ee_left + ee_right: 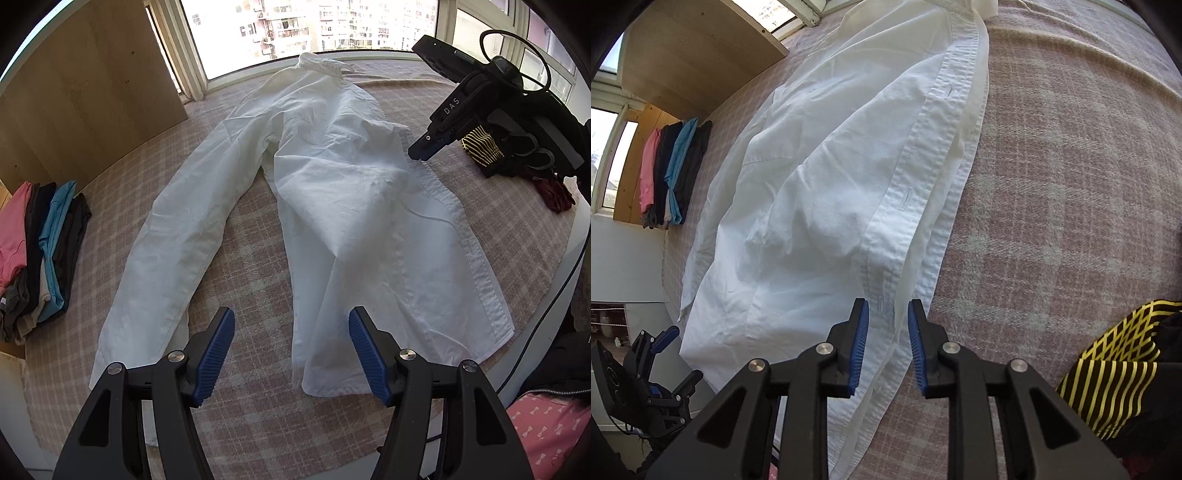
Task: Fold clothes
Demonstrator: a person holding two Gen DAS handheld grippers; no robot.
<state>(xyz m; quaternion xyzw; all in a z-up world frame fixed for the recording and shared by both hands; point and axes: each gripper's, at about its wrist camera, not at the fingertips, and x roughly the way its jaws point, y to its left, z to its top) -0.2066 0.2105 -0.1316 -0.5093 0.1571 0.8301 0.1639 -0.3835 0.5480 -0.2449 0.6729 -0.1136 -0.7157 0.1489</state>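
White shirt (332, 206) spread flat; both claws apart above it

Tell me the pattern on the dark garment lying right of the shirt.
Yellow stripes on black garment; clearest in the right wrist view.

A white long-sleeved shirt (332, 206) lies spread lengthwise, collar at the far end, hem near. Its left sleeve stretches out alongside; the right side is folded inward, button placket on top.
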